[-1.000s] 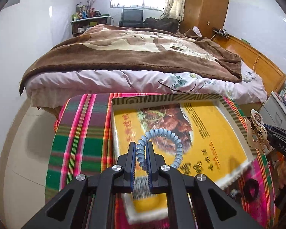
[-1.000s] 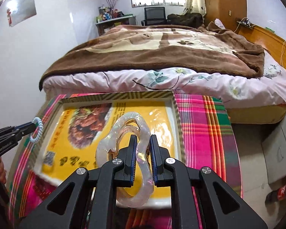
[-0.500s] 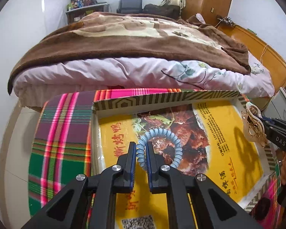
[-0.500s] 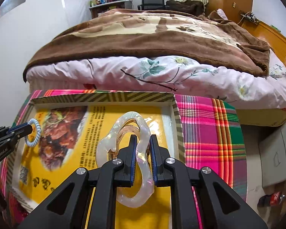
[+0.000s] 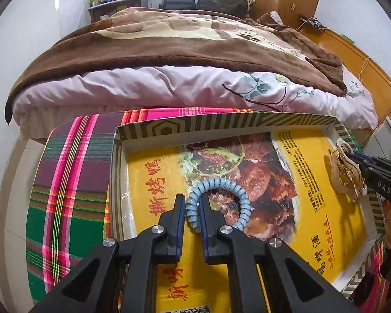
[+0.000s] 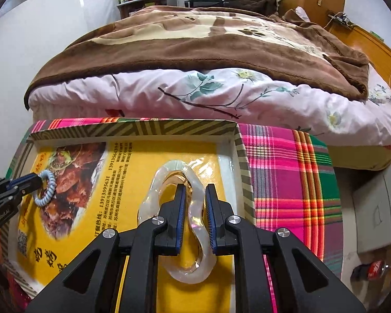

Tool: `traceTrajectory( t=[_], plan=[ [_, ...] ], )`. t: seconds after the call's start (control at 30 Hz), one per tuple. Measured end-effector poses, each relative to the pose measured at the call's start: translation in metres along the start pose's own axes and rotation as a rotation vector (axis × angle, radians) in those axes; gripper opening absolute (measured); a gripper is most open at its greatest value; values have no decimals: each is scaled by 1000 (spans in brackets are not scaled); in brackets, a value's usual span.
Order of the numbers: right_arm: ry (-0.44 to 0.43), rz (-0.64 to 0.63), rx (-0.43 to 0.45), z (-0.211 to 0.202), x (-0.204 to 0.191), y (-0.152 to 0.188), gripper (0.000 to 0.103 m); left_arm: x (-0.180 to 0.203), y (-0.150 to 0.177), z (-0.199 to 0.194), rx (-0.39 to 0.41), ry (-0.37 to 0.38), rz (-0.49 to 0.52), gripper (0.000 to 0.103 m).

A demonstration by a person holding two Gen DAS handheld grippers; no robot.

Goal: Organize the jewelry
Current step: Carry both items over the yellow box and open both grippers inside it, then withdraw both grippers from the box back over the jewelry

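Our left gripper (image 5: 189, 208) is clamped on a ribbed, pale-blue spiral hair tie (image 5: 219, 203), held above the glossy yellow liner of the shallow cardboard box (image 5: 221, 125). Our right gripper (image 6: 195, 208) pinches a wavy, pearly translucent hair claw (image 6: 198, 234) over the same box's right side. Under the box lies a plaid woven cloth (image 6: 286, 182); beyond it, a bed (image 5: 195, 88) with a fuzzy brown blanket (image 5: 182, 41).

A glossy printed sheet lines the cardboard tray (image 5: 221, 127) on woven plaid cloth (image 5: 70, 182); the coiled plastic hair tie (image 5: 221, 187) looks smooth, the pearly hair claw (image 6: 195, 208) shiny, the bed's blanket (image 5: 169, 44) plush.
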State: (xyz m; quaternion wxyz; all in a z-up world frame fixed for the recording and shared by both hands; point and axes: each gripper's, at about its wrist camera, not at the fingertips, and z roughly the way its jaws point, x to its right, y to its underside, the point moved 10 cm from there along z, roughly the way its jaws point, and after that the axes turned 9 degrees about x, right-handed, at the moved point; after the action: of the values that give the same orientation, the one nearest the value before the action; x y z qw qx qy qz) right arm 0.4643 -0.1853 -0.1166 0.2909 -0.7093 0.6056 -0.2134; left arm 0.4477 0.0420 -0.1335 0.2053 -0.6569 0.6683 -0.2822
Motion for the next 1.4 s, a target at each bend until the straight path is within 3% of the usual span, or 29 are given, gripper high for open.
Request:
traceTrajectory(
  t=[0.13,0.23,0.27,0.3,0.37,0.6,0.87,1.2,1.4],
  plan=[
    [6,-11,-3,0,-1,-1,16,0,-1,0,-3,0,-2,14],
    [13,-14,-2,-1,0,-2,20,1,-2,-1,-1,-4,-2,39],
    [11,-9,1,-2,1,-2,21,1,-2,-2,1,-2,-2,51],
    [7,-6,2,-3,0,-2,25,1,-2,-3,4,-2,-4,55],
    [3,-2,6,-6,0,-2,33,2,-2,-6,8,0,-4,55],
    [-16,-1,45,-29,-2,-4,41,7,-5,-33,63,15,-9,66],
    [-51,10,118,-81,-3,8,43,17,2,-91,140,42,-9,75],
    [-72,60,148,-140,10,63,43,13,49,-161,214,37,-24,77],
    [-73,55,136,-156,8,99,43,3,89,-179,204,33,-48,78]
  ],
)
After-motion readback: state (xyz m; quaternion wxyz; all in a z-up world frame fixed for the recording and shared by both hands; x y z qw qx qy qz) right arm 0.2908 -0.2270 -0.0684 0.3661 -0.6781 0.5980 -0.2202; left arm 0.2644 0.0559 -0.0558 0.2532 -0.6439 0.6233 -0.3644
